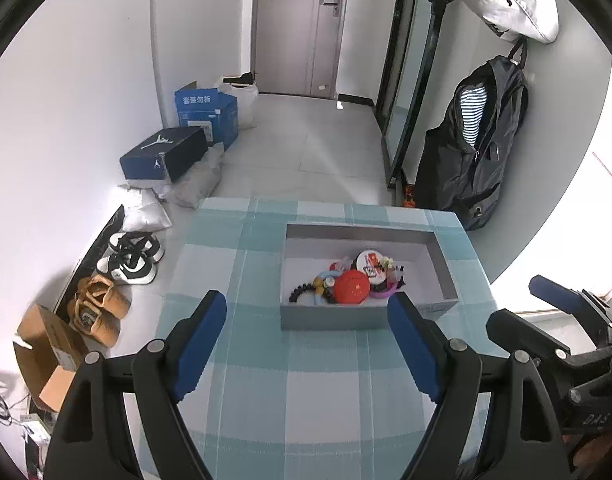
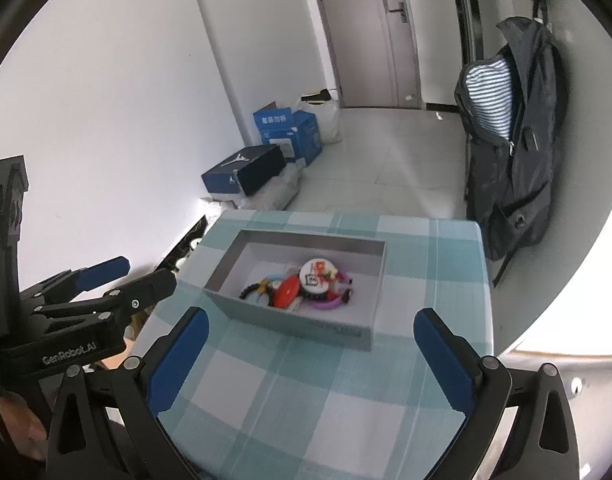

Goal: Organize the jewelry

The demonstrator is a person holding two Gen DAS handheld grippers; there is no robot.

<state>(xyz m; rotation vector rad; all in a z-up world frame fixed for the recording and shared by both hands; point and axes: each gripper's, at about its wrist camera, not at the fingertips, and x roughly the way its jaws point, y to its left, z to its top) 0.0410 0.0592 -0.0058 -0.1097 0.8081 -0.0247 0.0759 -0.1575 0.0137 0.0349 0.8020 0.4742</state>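
Blue-padded fingers of the left gripper and right gripper are spread, released, low in frame. Above them at centre, a grey cardboard tray on the checked-cloth counter holds a jumbled pile of glossy jewelry.

Pretty bright daylight in both views, coming in from the right side, where the frame just blows out to pure white. There's a pale glare streak across the floor tiles, also visible in the right wrist view. Soft shadows only, like inside the gray box. Heavy fisheye bending: the walls curve, and black vignette fills the corners. Center is fairly sharp; the edges go a bit soft and smeary.
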